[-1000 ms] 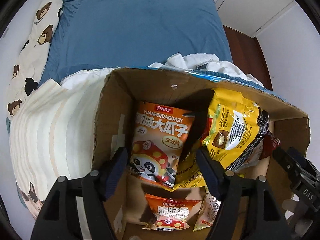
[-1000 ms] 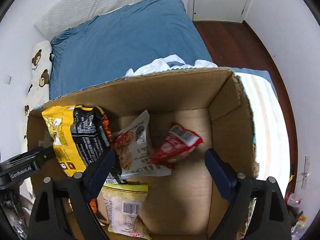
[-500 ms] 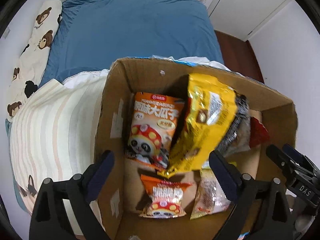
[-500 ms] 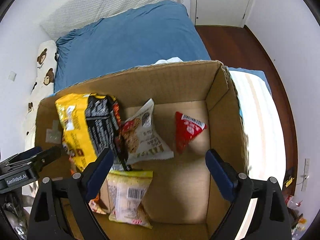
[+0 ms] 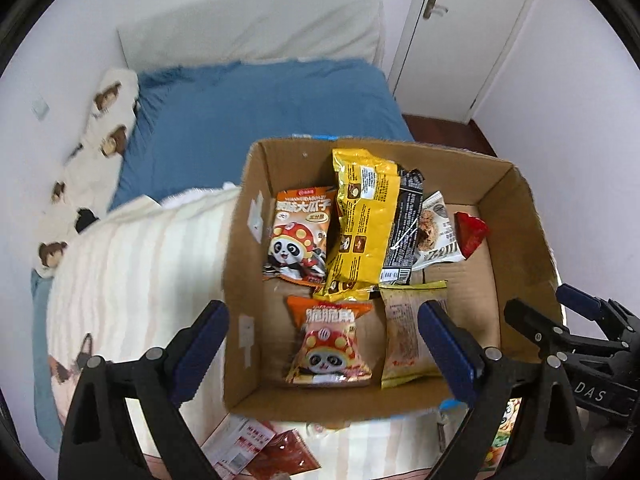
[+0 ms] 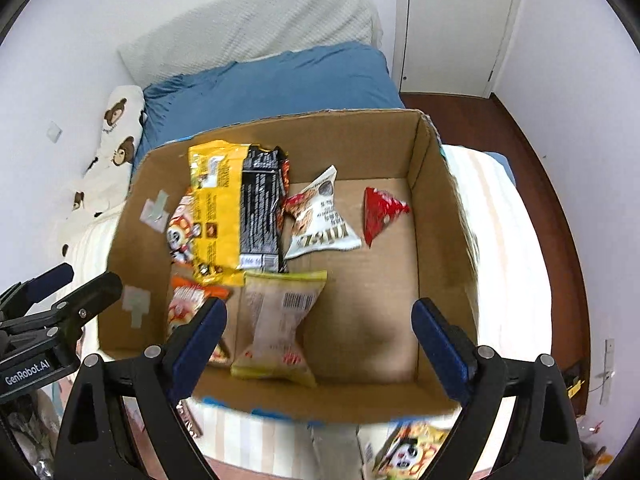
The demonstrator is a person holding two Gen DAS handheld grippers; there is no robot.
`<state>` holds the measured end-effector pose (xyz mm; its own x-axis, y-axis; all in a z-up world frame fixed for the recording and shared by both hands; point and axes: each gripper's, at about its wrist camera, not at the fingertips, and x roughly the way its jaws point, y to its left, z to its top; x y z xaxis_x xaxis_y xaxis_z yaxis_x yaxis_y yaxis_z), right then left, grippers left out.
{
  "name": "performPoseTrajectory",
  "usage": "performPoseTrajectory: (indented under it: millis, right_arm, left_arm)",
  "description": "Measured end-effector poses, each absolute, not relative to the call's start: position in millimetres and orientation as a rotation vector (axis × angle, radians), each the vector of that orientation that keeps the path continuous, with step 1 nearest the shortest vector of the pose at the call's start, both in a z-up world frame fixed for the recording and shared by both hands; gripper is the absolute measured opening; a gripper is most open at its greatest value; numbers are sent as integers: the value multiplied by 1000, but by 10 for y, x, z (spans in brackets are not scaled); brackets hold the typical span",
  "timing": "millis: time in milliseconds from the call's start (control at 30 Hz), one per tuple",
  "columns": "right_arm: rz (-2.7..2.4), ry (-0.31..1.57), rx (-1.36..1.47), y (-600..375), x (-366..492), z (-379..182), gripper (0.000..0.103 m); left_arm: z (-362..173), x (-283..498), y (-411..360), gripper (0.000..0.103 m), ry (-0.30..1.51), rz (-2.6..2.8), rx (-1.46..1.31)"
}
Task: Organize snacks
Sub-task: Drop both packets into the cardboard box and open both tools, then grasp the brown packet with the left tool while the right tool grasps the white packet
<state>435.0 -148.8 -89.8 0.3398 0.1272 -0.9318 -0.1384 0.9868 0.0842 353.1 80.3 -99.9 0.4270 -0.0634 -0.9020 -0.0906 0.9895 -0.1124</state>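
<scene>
An open cardboard box [image 5: 516, 208] sits on a cream striped blanket [image 5: 132, 280] spread over a bed, its floor lined with snack packets, as two hand-held grippers hang above its near edge. The left gripper [image 5: 324, 348] has its blue-padded jaws spread wide with nothing between them; below the gap lie an orange panda packet [image 5: 328, 344] and, beside it, a pale yellow-edged packet [image 5: 404, 336]. The right gripper [image 6: 318, 342] is likewise spread wide and empty, poised over the same pale packet [image 6: 276, 320] and the bare cardboard floor to its right. Farther back in the box, a larger orange panda bag [image 5: 300, 236] lies against the left wall, partly overlapped by a long yellow bag [image 5: 364, 220] that rests on a black packet [image 5: 404, 232]; next to these come a white cookie packet [image 5: 436, 228] and a small red triangular packet [image 5: 470, 228], the last lying apart from the others. More snacks remain outside the box on the blanket at its near side: red and white packets [image 5: 260, 452] by the left gripper and a panda-printed packet [image 6: 408, 452] by the right, both partly hidden behind the gripper arms and the box's near wall. Beyond the box lie a blue duvet [image 6: 280, 80], a bear-print pillow [image 6: 116, 132], a white pillow [image 6: 248, 28] and a closed white door [image 6: 456, 20].
</scene>
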Motion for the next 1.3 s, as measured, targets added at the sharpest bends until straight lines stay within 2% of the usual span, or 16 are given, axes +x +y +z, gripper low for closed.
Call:
performPoseTrajectory:
  millis: [533,733,867,1033,1300]
  right_arm:
    - [190,1032,-15,-1502,3473,-274,96]
    - [223,1073,44,-1532,3187,-312,96]
    - [207,1198,94,-1649,3086,-741,96]
    - [155,1355,82,-1787,3121,-1419,96]
    - [142,1505,29,-1803,3253,-2131,95]
  left_arm:
    - [-468,2635,781,97,953,29,-116]
    - [-442,2369,837,97,957,37,-124]
    - [-753,2164,953,97,1021,68,-100]
    - [-1458,2068,1066,97,1210,77,-62]
    - [-2477,2173,711,97,1473,-110,247]
